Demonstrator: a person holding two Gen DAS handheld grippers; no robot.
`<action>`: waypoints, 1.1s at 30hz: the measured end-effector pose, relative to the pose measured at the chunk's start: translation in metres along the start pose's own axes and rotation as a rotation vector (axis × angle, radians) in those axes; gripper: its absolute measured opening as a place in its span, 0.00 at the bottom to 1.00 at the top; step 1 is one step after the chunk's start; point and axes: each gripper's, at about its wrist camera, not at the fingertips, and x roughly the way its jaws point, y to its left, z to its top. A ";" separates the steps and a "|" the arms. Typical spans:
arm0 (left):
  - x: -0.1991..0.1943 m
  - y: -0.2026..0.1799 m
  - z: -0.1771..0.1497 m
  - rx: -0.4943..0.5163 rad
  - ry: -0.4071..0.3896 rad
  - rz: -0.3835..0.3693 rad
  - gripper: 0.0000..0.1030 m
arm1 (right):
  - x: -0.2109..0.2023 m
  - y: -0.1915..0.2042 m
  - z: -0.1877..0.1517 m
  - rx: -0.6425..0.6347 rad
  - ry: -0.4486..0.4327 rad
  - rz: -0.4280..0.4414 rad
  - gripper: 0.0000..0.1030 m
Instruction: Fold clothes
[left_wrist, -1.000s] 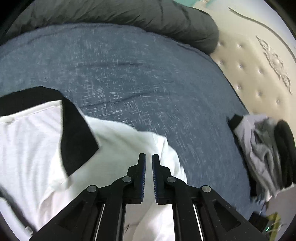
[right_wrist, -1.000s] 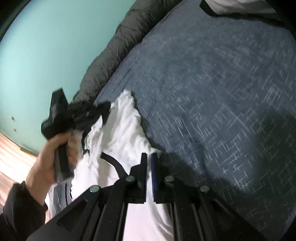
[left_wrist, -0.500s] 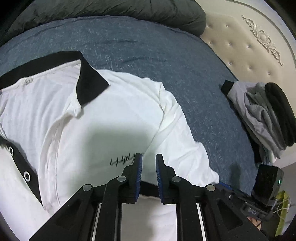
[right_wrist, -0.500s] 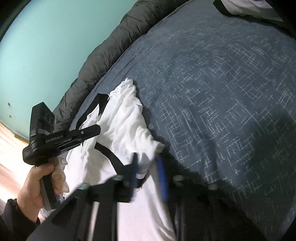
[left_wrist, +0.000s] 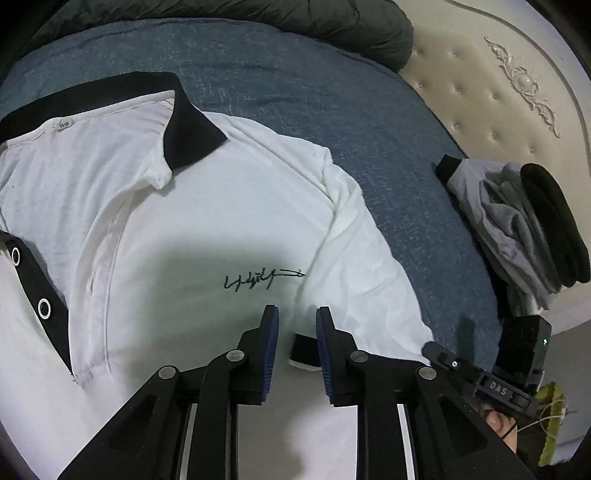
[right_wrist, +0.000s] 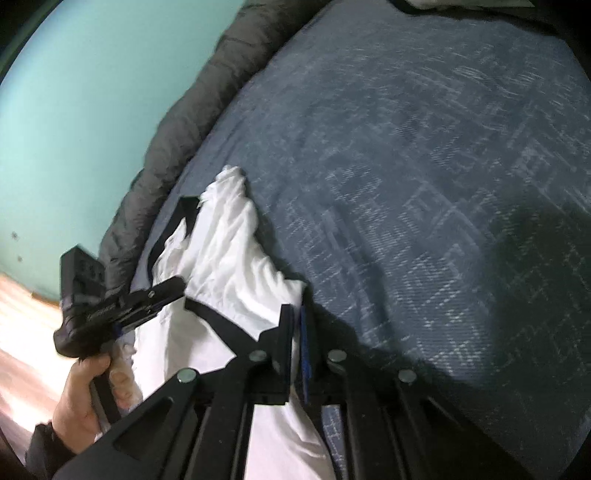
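Laying shirt flat on bed: left tool opening, empty; right tool clenched on sleeve at 5 o'clock. Next: smooth, fold sleeve in.

Bedroom surroundings around the work area

A blue woven bedspread covers the bed; a dark grey rolled duvet lies along its far edge, against a turquoise wall. A cream tufted headboard with carved ornament stands at the side, and wooden floor shows below the wall.
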 end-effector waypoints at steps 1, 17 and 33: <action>0.000 0.000 0.000 0.000 0.000 0.000 0.25 | 0.000 0.003 0.002 -0.006 -0.014 -0.004 0.05; 0.001 -0.009 0.013 -0.014 -0.006 -0.022 0.22 | 0.004 -0.002 0.011 0.031 -0.012 0.036 0.14; 0.068 -0.022 0.108 -0.110 -0.062 -0.042 0.23 | 0.004 0.001 0.018 -0.035 -0.011 0.026 0.27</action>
